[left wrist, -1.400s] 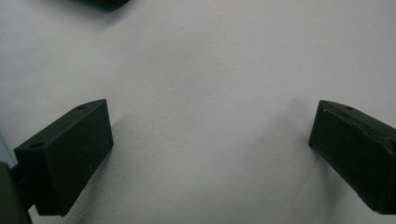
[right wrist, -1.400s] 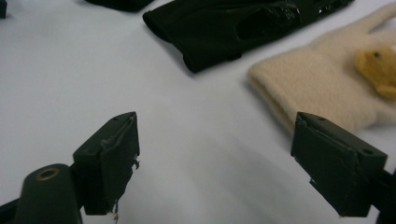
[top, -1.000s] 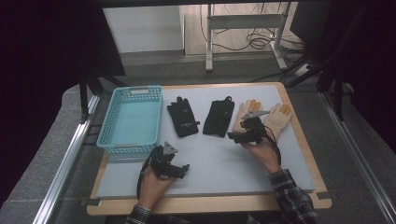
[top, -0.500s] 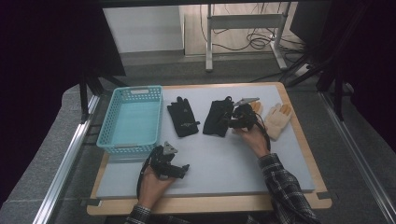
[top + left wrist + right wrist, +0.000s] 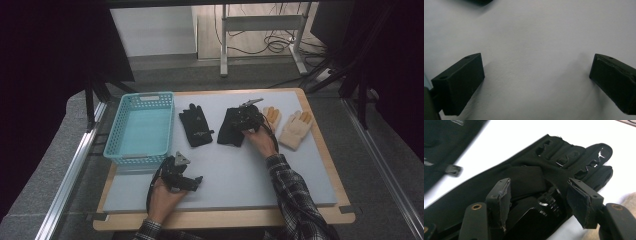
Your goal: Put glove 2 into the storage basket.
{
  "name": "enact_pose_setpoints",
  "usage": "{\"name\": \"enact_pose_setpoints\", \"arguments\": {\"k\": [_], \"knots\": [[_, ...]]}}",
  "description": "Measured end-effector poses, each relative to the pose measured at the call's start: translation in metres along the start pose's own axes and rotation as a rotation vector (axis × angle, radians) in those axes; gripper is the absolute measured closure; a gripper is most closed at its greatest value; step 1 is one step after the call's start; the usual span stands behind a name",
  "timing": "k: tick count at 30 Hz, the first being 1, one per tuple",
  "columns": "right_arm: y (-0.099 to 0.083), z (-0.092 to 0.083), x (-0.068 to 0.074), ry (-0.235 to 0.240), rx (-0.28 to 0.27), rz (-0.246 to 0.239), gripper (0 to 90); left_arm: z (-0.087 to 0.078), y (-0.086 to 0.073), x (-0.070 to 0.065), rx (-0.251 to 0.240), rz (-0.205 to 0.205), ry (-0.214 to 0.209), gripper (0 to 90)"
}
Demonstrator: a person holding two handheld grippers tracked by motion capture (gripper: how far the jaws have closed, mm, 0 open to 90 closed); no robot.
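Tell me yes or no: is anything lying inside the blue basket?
No; in the high view the blue basket shows only its bare bottom.

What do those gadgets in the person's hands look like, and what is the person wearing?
Each hand holds a chunky black device. The left gripper has a grey three-cornered plate on top and a black cable trailing back along the hand. The right gripper has a thin grey part sticking out on top. Seen close up, both end in two blocky black jaws, the right ones showing brass-coloured rivets. The sleeves are dark plaid.

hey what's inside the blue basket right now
The blue basket looks empty: its pale floor shows bare in the high view. The strip just behind its near wall is hidden, so something flat there cannot be ruled out.
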State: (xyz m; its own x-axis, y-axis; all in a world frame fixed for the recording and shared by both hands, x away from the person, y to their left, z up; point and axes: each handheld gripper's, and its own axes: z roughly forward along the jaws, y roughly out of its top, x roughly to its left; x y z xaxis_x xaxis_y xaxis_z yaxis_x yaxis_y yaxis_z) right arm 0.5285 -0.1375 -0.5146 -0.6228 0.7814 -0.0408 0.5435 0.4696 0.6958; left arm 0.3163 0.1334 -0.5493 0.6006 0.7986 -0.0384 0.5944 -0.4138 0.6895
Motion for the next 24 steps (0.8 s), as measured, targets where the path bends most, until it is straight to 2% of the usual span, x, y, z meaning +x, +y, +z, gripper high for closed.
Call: {"name": "enact_pose_setpoints", "arguments": {"k": [3, 6, 9, 11, 14, 21, 24], "knots": [[0.001, 0.007, -0.003, 0.01, 0.018, 0.009, 37.6, 0.0, 0.0, 0.0, 0.0, 0.0, 0.0, 0.1], [0.002, 0.009, -0.002, 0.034, 0.04, 0.019, 46.1, 0.0, 0.0, 0.0, 0.0, 0.0, -0.001, 0.1], [0.003, 0.009, -0.002, 0.048, 0.049, 0.032, 56.7, 0.0, 0.0, 0.0, 0.001, -0.001, -0.001, 0.1], [0.003, 0.008, -0.001, 0.078, 0.048, 0.048, 68.9, 0.0, 0.0, 0.0, 0.001, -0.001, -0.001, 0.0], [0.003, 0.008, 0.002, 0.103, 0.048, 0.051, 80.4, 0.0, 0.0, 0.0, 0.001, -0.001, -0.001, 0.1], [0.007, 0.001, 0.011, 0.059, 0.06, -0.021, 82.6, 0.0, 0.0, 0.0, -0.003, -0.005, -0.001, 0.1], [0.009, -0.011, 0.012, 0.077, 0.04, -0.024, 82.6, 0.0, 0.0, 0.0, -0.003, -0.005, 0.0, 0.1]]}}
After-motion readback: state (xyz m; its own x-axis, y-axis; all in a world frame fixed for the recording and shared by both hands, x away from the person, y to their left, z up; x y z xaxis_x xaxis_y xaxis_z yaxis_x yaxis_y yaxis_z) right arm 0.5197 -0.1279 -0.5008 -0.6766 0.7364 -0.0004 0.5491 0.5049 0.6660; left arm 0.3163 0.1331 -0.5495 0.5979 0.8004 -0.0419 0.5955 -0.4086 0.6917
